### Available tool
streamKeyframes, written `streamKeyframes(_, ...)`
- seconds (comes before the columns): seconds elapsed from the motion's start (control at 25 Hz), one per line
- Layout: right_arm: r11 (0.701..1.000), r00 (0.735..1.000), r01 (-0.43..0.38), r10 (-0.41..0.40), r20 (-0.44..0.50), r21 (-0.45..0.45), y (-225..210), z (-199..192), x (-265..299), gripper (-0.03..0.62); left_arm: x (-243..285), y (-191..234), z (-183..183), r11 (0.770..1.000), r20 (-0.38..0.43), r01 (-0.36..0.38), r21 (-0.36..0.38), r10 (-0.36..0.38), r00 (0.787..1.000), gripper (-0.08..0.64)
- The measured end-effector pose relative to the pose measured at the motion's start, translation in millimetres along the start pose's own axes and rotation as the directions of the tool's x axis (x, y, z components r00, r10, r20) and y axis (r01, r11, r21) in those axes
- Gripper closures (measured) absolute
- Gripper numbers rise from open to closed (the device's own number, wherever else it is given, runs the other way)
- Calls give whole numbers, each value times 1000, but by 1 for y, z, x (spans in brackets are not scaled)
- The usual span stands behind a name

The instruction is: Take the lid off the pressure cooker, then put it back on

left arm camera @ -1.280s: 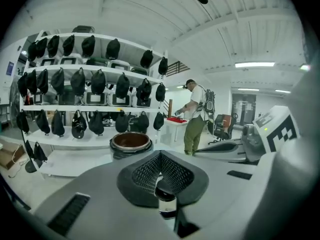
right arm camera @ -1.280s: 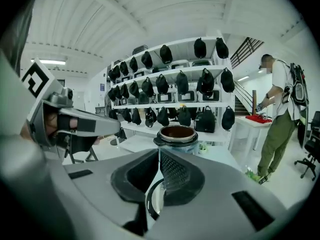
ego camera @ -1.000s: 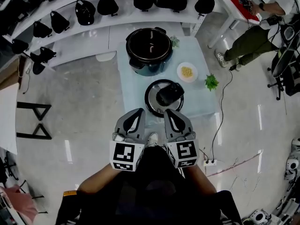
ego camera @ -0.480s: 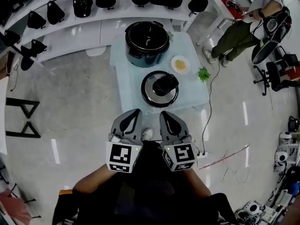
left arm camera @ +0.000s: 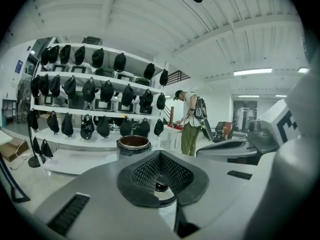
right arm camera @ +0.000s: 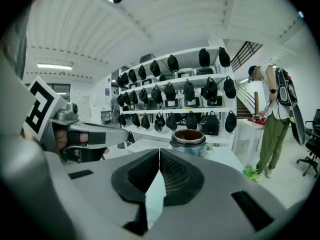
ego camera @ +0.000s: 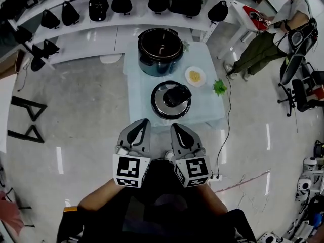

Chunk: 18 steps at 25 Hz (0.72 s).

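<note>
The lid [ego camera: 171, 100] is lying on the pale blue table [ego camera: 135, 87], with the open pressure cooker pot [ego camera: 160, 51] at its 12 o'clock, close by but apart. The left gripper [ego camera: 141, 122] and right gripper [ego camera: 175, 126] are being held off the table's near edge, at the lid's 7 and 6 o'clock. Each gripper's jaws are being held pressed together, with nothing pinched.

The person is wearing a dark top [ego camera: 162, 214]. The left hand-held gripper [ego camera: 145, 121] and right hand-held gripper [ego camera: 173, 126] are showing smooth grey tapering shells and black ribbed pads [left arm camera: 145, 171], and each is carrying a white cube [ego camera: 130, 169] printed with black square markers.
</note>
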State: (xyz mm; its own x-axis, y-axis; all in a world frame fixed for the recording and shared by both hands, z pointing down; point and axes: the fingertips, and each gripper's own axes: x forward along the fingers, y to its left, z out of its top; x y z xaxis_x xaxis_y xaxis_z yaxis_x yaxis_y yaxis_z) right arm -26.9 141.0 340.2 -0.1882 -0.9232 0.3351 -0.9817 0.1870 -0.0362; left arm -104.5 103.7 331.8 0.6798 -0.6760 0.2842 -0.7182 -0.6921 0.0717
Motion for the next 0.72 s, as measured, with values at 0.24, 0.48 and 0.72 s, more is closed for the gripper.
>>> streamKeyframes(0.24,997,998,-61,62,5,-56,-44,-2,-29,571,15,-49,4,997,15,-68,-38,68,998,554)
streamKeyframes(0.48,990,993,-118,117,-16,-77,-78,-25,-43,571,30,-89,-17,992,-17,-119,-51,118,993,554)
streamKeyframes(0.72,982,985,-171,169,-41,-85,-89,-34,-46,571,35,-103,-26,985,-38,-166,-55,164,986,554)
